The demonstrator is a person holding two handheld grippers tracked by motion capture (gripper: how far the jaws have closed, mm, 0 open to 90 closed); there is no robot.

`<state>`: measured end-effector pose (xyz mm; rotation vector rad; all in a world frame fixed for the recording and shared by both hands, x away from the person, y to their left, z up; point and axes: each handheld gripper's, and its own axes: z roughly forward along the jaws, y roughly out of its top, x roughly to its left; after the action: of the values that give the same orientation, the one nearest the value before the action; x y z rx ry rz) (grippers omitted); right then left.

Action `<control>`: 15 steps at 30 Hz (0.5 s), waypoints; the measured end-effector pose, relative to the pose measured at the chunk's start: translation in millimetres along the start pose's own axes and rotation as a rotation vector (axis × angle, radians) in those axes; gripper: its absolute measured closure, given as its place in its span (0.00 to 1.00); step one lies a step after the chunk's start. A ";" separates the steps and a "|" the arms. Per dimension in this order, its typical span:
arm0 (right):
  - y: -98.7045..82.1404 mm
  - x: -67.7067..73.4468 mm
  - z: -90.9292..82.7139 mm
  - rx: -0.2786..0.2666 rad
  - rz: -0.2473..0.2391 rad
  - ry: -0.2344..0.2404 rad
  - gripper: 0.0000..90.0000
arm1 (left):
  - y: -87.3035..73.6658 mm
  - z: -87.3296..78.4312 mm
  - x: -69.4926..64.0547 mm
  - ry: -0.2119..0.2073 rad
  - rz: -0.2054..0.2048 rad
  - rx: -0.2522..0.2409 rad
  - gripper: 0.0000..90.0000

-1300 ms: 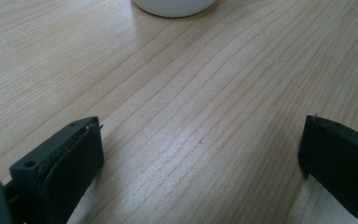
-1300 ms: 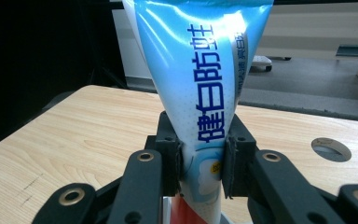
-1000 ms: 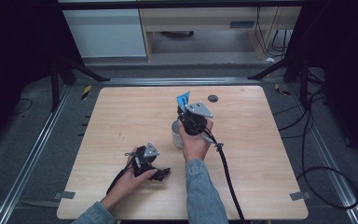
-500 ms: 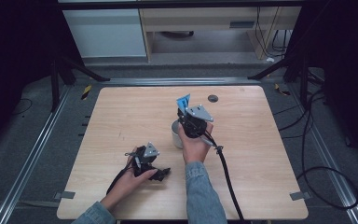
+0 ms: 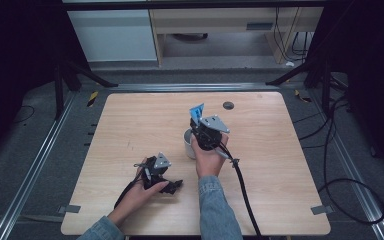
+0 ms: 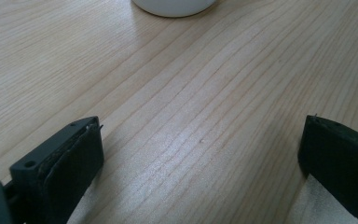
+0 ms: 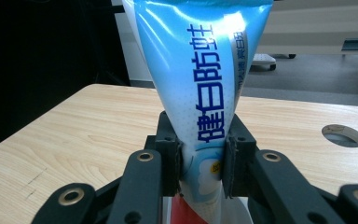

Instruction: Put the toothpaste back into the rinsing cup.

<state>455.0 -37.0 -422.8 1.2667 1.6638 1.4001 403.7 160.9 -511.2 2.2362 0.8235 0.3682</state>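
Barely shifted since the earlier frame. One blue tube (image 7: 200, 88) clenched in the right tool (image 7: 200, 165), long axis upright, wide crimped end up, held over one white cup (image 5: 189, 143). Left tool (image 6: 200, 154) released, jaws wide apart, low over the table (image 5: 280, 165).

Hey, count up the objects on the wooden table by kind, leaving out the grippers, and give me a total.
Round white cup: 1
Blue and white plastic tube with blue printed characters, clamped in the right gripper above the cup: 1
Total: 2
The left gripper is open over bare wood, holding nothing.
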 end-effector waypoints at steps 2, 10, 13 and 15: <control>-1.1 0.1 0.2 0.001 0.007 0.003 0.80 | 0.0 0.0 0.0 -0.001 0.000 0.000 0.00; -6.3 -0.8 0.9 0.008 0.032 0.011 0.80 | 0.0 -0.2 0.2 -0.001 0.003 0.003 0.00; -7.5 -1.5 1.2 0.006 0.043 0.014 0.80 | 0.0 -0.2 0.2 -0.001 0.003 0.003 0.00; -7.8 -1.5 1.3 0.008 0.049 0.015 0.80 | 0.0 -0.2 0.2 -0.001 0.003 0.003 0.00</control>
<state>454.5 -37.8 -430.8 1.3122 1.6609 1.4364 403.8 161.1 -511.0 2.2409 0.8204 0.3673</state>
